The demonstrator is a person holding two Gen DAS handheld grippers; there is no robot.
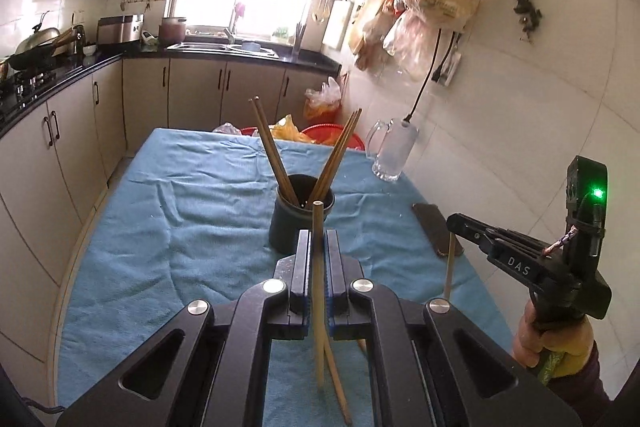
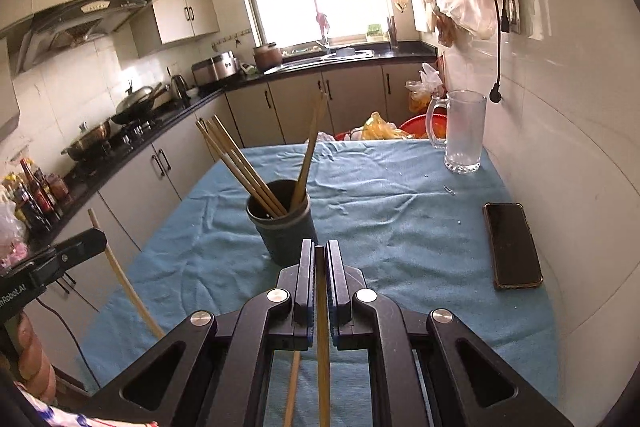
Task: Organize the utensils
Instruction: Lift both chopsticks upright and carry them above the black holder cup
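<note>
- The left hand-held gripper point(image 1: 318, 247) is clamped on a chopstick point(image 1: 318, 291) standing near upright.
- The right hand-held gripper point(image 2: 320, 259) is clamped on a second chopstick point(image 2: 322, 347), also near upright.
- The cup point(image 1: 300, 219), mid-worktop on the blue cloth point(image 1: 180, 207), lies straight ahead of and below both; neither looks clearly nearer.
- One more chopstick point(image 1: 338, 383) lies by the near edge.
</note>
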